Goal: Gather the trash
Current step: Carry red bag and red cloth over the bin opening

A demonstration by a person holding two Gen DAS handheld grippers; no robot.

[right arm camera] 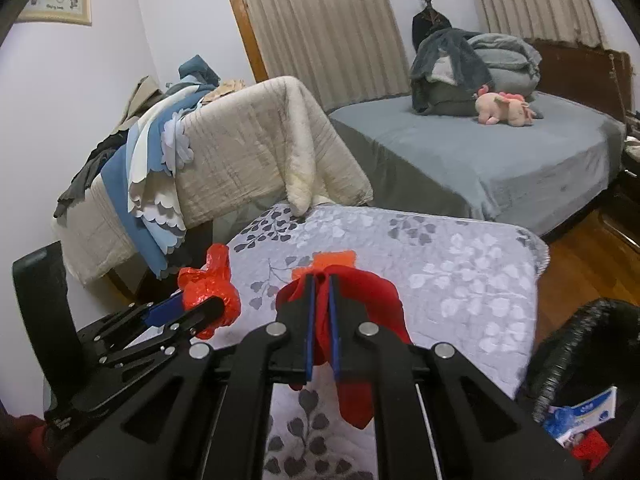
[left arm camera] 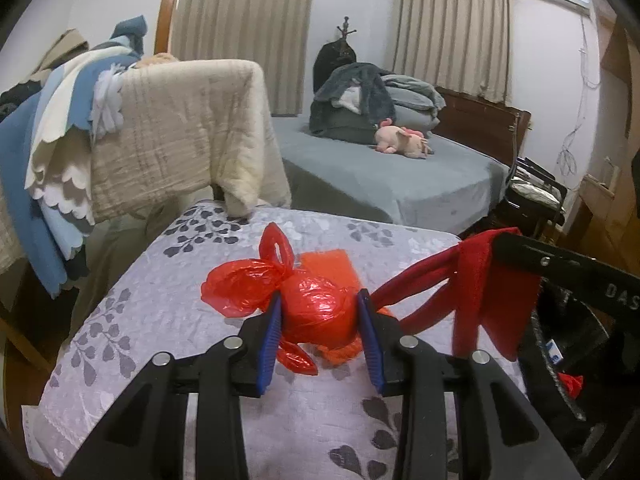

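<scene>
A knotted red plastic bag (left arm camera: 316, 304) sits on the leaf-patterned cloth of the table (left arm camera: 160, 300). My left gripper (left arm camera: 320, 304) is shut on it, one blue pad on each side; it also shows in the right wrist view (right arm camera: 208, 300) at the left. My right gripper (right arm camera: 322, 284) is shut on a red cloth (right arm camera: 360, 308) that hangs down from it above the table. The cloth also shows in the left wrist view (left arm camera: 480, 288). An orange sheet (left arm camera: 332, 268) lies flat on the table behind the bag.
A black bin bag (right arm camera: 592, 344) with wrappers inside stands at the table's right edge. A chair draped in blankets (left arm camera: 168, 128) stands behind the table. A grey bed (left arm camera: 380, 176) with a pink plush toy (left arm camera: 404, 140) lies beyond. Wood floor shows at right.
</scene>
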